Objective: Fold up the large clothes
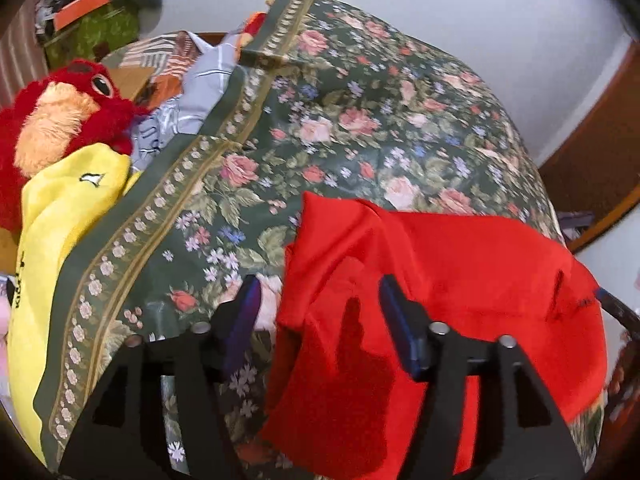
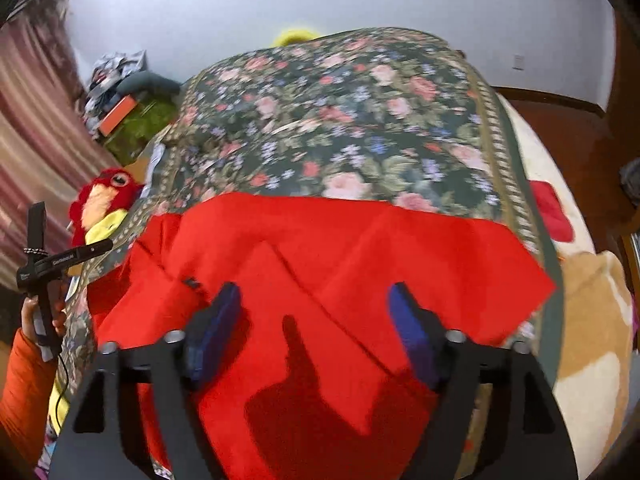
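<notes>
Both tools stand released with nothing pinched. The left tool [image 1: 316, 312] hovers over the left edge of the red garment [image 1: 440, 280], its left finger above the floral bedspread [image 1: 360, 100]. The right tool [image 2: 314, 320] hangs over the garment's middle. The garment lies rumpled on the near end of the bed, partly doubled over. I judge one fold is laid; next, each tool must pinch a fresh edge or corner.
</notes>
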{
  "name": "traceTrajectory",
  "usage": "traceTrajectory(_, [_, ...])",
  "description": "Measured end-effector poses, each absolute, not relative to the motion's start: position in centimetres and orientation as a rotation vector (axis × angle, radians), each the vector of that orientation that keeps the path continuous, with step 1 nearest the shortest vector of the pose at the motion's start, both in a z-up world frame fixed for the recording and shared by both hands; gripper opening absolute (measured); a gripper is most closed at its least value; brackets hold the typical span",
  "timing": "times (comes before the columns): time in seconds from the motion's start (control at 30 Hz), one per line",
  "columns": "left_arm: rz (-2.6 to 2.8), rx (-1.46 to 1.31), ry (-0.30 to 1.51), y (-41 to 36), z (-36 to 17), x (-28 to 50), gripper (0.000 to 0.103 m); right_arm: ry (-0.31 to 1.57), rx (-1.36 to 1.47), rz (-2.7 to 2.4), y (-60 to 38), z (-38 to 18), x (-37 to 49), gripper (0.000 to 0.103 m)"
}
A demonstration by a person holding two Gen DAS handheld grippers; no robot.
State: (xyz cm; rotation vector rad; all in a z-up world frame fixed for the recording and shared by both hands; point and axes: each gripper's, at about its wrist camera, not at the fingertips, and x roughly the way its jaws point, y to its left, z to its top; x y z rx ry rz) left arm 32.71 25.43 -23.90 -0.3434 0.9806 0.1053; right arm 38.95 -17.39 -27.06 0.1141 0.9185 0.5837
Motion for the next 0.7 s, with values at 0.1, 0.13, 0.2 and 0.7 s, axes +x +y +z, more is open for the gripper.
traceTrajectory(0.1, [0.065, -0.317, 1.050, 24.8, -25.5, 32.9, 0.068, 1.004, 0.063, 0.598, -15.1, -28.9, 40.0, 0.076])
traceTrajectory(0.13, [0.062, -0.297, 1.077, 24.5, -26.3, 33.1, 0.068, 1.022, 0.054, 0.587, -14.5, -29.5, 40.4, 0.076])
traceTrajectory(0.2, [0.065, -0.282, 1.108, 23.9, -27.8, 33.5, 0.068, 1.064, 0.040, 0.568, -13.5, -30.9, 41.0, 0.076])
traceTrajectory(0.7, [0.012, -0.375, 1.093, 22.7, -28.4, 30.3, 0.005, 0.934, 0.032, 0.585, -13.7, -28.9, 37.7, 0.011])
